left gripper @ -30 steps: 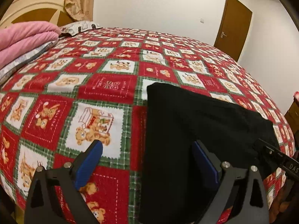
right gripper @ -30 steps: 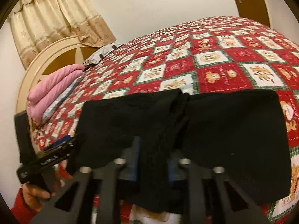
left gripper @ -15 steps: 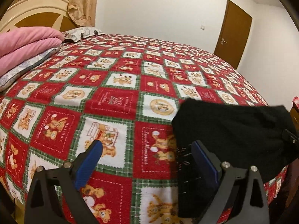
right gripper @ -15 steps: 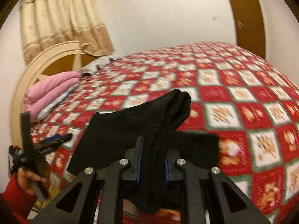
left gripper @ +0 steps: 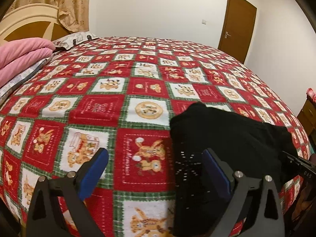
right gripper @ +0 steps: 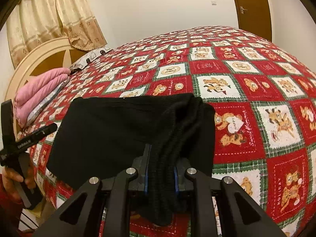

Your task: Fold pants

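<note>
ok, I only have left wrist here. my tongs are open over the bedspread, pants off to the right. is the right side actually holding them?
Observer: Yes. The right tongs are shut on a bunched ridge of the black pants.
Operator: Rest of the pants in the air?
Observer: No, the wide part lies flat on the bedspread.
Operator: Where are my left tongs from there?
Observer: At the far left edge of the right wrist view, off the pants; only their side shows.
</note>
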Action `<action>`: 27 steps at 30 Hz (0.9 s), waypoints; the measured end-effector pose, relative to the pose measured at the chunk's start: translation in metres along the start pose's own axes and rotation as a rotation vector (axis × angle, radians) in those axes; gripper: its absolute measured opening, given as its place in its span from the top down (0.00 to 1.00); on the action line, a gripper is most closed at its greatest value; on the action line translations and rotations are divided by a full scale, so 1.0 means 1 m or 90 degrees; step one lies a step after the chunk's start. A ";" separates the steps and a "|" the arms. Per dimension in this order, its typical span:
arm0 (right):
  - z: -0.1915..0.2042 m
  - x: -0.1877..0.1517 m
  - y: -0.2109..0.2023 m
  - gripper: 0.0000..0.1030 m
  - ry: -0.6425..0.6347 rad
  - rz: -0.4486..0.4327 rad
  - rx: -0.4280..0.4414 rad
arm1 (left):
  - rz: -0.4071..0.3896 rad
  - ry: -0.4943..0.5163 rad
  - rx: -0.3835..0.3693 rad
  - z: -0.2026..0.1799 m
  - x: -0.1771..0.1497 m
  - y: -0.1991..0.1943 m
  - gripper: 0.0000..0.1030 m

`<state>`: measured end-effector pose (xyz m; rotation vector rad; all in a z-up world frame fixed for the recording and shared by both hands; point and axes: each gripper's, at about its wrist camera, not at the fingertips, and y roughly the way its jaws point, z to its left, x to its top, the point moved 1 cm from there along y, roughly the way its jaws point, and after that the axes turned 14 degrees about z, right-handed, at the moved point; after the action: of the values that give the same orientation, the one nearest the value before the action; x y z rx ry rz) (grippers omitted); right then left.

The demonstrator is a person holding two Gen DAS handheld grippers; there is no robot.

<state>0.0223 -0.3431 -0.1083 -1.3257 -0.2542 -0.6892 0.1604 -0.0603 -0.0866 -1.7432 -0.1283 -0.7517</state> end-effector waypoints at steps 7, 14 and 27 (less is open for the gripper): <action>-0.002 -0.004 0.000 0.82 0.026 -0.015 0.024 | 0.019 0.014 0.001 -0.015 -0.006 0.010 0.05; 0.004 0.001 -0.015 0.82 -0.015 -0.039 0.005 | 0.020 0.015 0.003 -0.018 -0.005 0.012 0.05; -0.016 -0.007 -0.052 0.65 0.058 -0.092 -0.021 | -0.020 0.034 0.049 -0.017 -0.002 -0.008 0.04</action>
<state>-0.0171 -0.3600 -0.0746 -1.3135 -0.2679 -0.8763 0.1482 -0.0726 -0.0785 -1.6496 -0.1474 -0.8053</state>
